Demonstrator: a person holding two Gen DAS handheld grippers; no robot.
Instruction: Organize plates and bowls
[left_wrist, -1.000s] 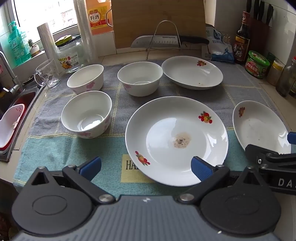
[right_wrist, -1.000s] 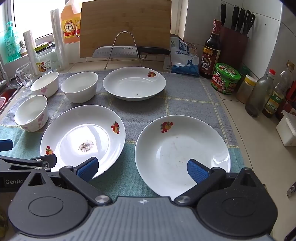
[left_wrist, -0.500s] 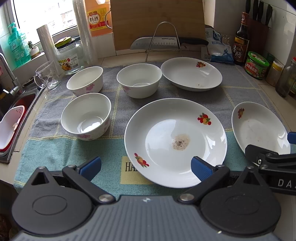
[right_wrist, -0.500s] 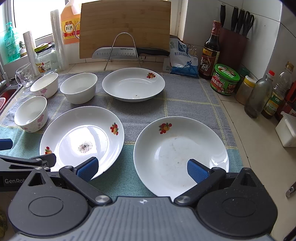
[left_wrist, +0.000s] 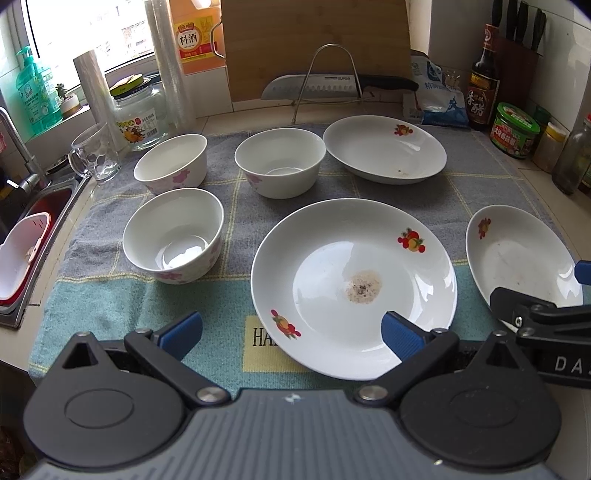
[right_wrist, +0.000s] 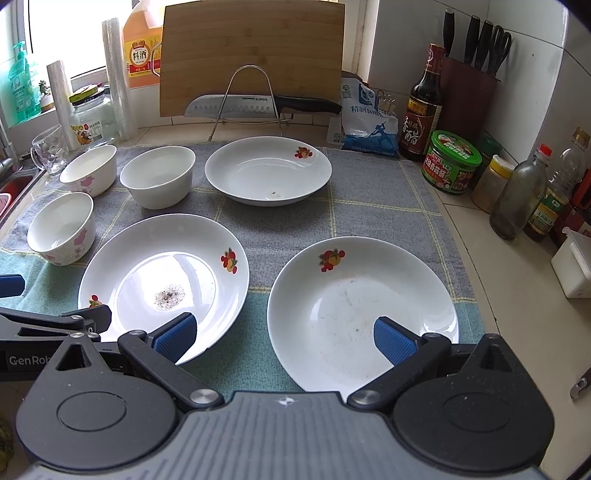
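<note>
Taking the soiled plate (left_wrist: 354, 284) with the grey-brown smear at its centre as the landmark, everything sits on a grey and teal towel (left_wrist: 110, 302) spread over the counter. Far to its left, past the towel's edge, a sink (left_wrist: 33, 218) holds a red and white basin. Just left of the plate stands the near bowl (left_wrist: 173, 236), upright and empty, apart from the plate's rim. Behind that bowl, further left and back, is the back-left bowl (left_wrist: 171, 164), with a glass mug (left_wrist: 94, 157) beside it at the towel's corner. Straight behind the plate's left half sits the middle bowl (left_wrist: 280, 162), and behind its right half the rear plate (left_wrist: 384, 149), both clear of it. Behind them a knife (left_wrist: 332, 86) lies across a wire stand in front of a wooden cutting board (right_wrist: 251, 55). The left gripper (left_wrist: 291, 328) hovers at the plate's near edge, fingers spread wide and holding nothing. To the right of the soiled plate, separated by a strip of towel, lies the right plate (right_wrist: 362, 310), and the right gripper (right_wrist: 284, 336) hangs over its near rim, fingers likewise spread and empty. Furthest right, sauce bottles and a green-lidded jar (right_wrist: 452, 166) stand along the tiled wall.
</note>
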